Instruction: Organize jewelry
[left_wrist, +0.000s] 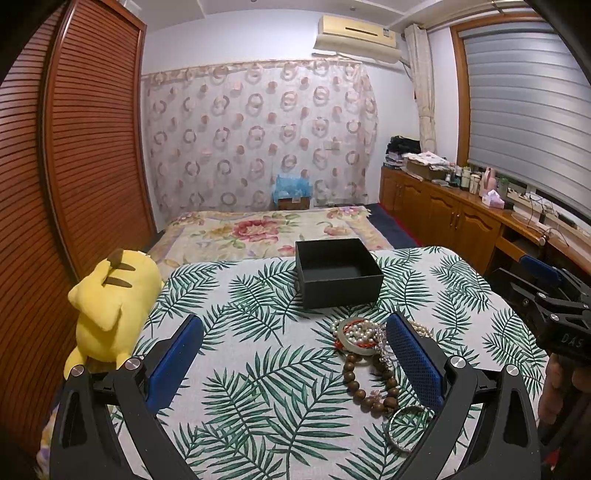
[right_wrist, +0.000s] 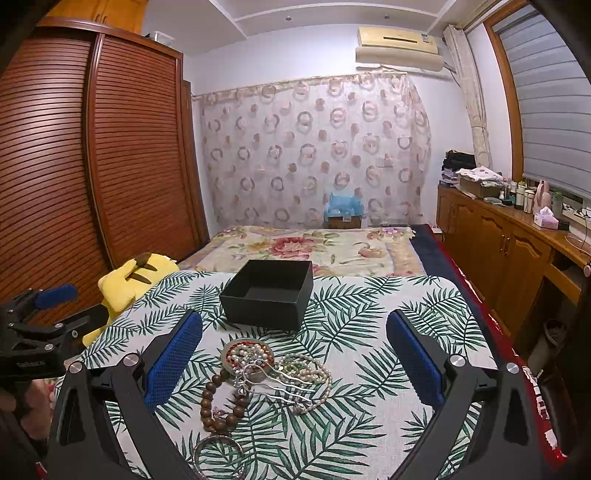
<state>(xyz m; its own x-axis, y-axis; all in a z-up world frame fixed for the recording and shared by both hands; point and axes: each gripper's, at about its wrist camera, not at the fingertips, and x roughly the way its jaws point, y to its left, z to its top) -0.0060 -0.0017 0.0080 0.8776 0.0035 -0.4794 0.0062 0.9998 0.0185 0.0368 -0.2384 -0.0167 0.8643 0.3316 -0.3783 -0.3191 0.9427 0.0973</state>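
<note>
An open black box (left_wrist: 338, 271) (right_wrist: 269, 290) stands empty at the far side of the leaf-print table. In front of it lies a jewelry pile: a pale bangle (left_wrist: 356, 336) with pearls and red cord, a brown wooden bead bracelet (left_wrist: 369, 384) (right_wrist: 221, 404), a silver bangle (left_wrist: 406, 428) (right_wrist: 218, 456), a silver hair fork (right_wrist: 280, 380) and a pearl strand (right_wrist: 314, 373). My left gripper (left_wrist: 295, 354) is open and empty, with the pile by its right finger. My right gripper (right_wrist: 295, 354) is open and empty above the pile.
A yellow plush toy (left_wrist: 110, 299) (right_wrist: 133, 277) lies at the table's left edge. A bed with a floral blanket (left_wrist: 266, 229) lies behind the table. Wooden cabinets (right_wrist: 509, 243) with clutter run along the right, a slatted wardrobe (right_wrist: 92, 166) on the left.
</note>
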